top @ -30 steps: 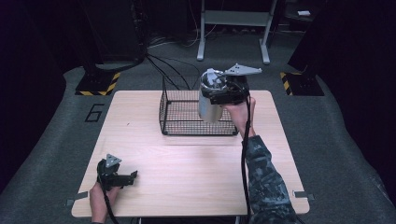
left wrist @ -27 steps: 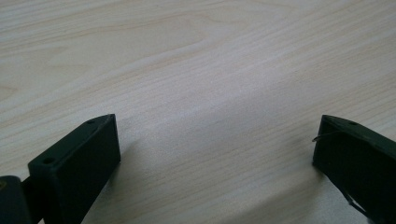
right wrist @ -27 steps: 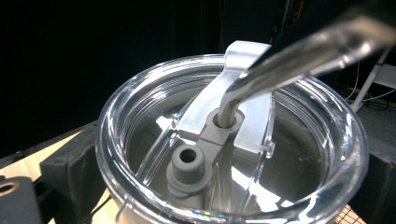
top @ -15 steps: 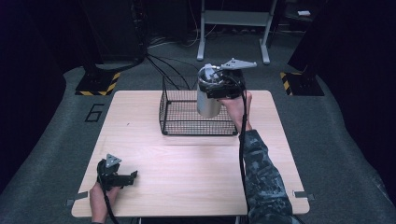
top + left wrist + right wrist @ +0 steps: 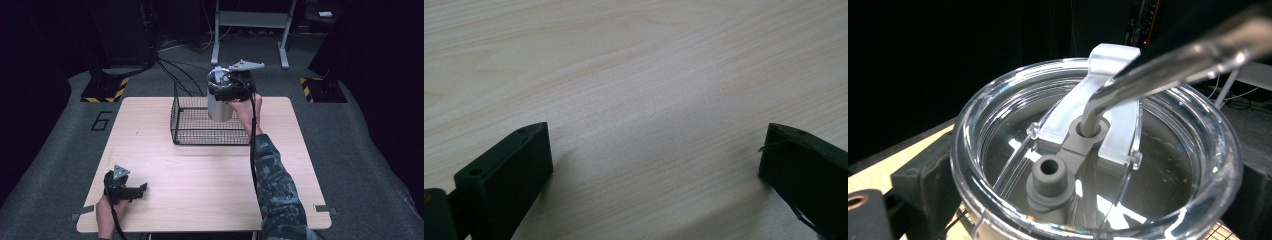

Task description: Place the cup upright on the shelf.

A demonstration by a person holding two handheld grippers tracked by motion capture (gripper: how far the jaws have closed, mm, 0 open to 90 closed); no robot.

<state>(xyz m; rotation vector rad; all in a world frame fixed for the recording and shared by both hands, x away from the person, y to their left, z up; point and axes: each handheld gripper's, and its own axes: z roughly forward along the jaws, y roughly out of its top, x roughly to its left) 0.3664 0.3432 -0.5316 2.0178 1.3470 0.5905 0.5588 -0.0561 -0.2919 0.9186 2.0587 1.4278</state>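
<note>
Holding: brushed steel tumbler with clear plastic lid (image 5: 219, 102), clamped near its top by right gripper (image 5: 227, 90), raised over the right rear part of black wire mesh basket (image 5: 200, 131)
Hidden on tumbler: lower body partly screened by basket mesh in high view; bottom edge hard to place against the basket floor, so resting or lifted cannot be told
Lid up close: clear plastic lid (image 5: 1095, 150) with grey spout plug (image 5: 1049, 176) and metal straw (image 5: 1168, 62) through a grey grommet; straw blurred and cut off at the upper right of right gripper view
Right jaws: pressed against the tumbler's sides, mostly covered by the lid rim; dark blocks at left and right edges only
Sleeve: camouflage-pattern sleeve (image 5: 277, 190) running from the bottom edge up to the right gripper; hand largely behind gripper body
Left gripper (image 5: 131, 190): at the near left of pale wooden table (image 5: 200, 175), jaws spread wide, nothing between them; jaw ends cropped at the frame bottom in left gripper view, bare wood grain between
Left hand (image 5: 106, 212): cut off at bottom edge
Changed since earlier frames: tumbler and right gripper shifted leftward, further over the basket; left gripper unmoved
</note>
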